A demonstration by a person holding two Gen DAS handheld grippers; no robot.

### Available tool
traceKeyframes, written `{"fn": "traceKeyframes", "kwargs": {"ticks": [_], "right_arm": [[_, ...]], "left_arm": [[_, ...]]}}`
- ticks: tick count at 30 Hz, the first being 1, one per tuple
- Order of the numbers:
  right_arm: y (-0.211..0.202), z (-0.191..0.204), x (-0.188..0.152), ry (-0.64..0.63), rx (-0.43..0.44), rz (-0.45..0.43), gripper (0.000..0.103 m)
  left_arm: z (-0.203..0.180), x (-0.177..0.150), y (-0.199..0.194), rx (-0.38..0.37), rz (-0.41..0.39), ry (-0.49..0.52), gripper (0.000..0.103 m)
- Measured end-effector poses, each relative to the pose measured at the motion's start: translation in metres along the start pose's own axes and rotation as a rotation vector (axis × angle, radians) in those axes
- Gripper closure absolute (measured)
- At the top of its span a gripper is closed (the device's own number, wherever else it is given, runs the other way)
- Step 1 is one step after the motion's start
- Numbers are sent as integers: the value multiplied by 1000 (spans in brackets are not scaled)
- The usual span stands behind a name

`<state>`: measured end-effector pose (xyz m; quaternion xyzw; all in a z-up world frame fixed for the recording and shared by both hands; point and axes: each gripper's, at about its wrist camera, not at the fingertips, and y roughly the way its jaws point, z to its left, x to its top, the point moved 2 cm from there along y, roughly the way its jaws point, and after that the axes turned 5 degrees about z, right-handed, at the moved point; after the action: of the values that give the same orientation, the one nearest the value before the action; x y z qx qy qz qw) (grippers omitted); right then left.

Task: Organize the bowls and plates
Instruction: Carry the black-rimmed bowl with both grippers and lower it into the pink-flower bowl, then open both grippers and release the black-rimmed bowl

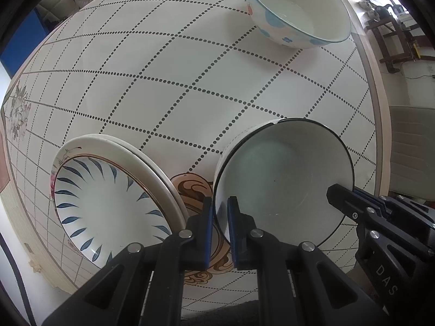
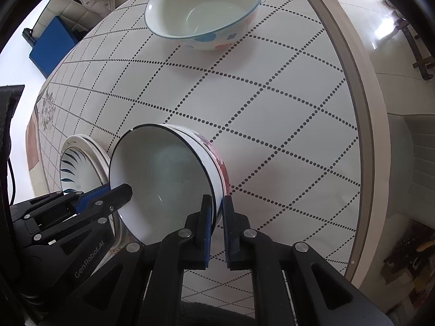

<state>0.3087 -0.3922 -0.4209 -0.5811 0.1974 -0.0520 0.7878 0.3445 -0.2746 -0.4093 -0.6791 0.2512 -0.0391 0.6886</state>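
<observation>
Round desk (image 1: 168,87) with dotted grid; left hand-held gripper (image 1: 219,212) and right hand-held gripper (image 2: 217,212) each clamp the dark-rimmed bowl's (image 1: 282,179) opposite rims, stacked plates (image 1: 108,195) left

Both cameras sit just behind their own fingers and look steeply down at the round table (image 1: 190,87), close above it.

The left wrist view looks from the left side of the dark-rimmed bowl (image 1: 282,184); the stacked plates (image 1: 108,198) lie at its near left and the right gripper (image 1: 342,198) enters from the right.

The right wrist view looks from that bowl's right side (image 2: 163,179), with the left gripper (image 2: 119,193) entering from the left.

Both views share that bowl, the plates (image 2: 78,168), the far flowered bowl (image 1: 299,13) (image 2: 204,11) and the dotted tabletop.
</observation>
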Motion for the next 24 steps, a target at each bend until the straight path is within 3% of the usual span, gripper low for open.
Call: {"fn": "traceKeyframes", "kwargs": {"ticks": [12,24], "right_arm": [[-1,-3,-5,-19,27,-34,95],[-1,-12,-14,43,84,-62,96]], "left_arm": [[4,1,-3,3,-4,-2,95],[7,0,-1,-11,1,-14,94]]}}
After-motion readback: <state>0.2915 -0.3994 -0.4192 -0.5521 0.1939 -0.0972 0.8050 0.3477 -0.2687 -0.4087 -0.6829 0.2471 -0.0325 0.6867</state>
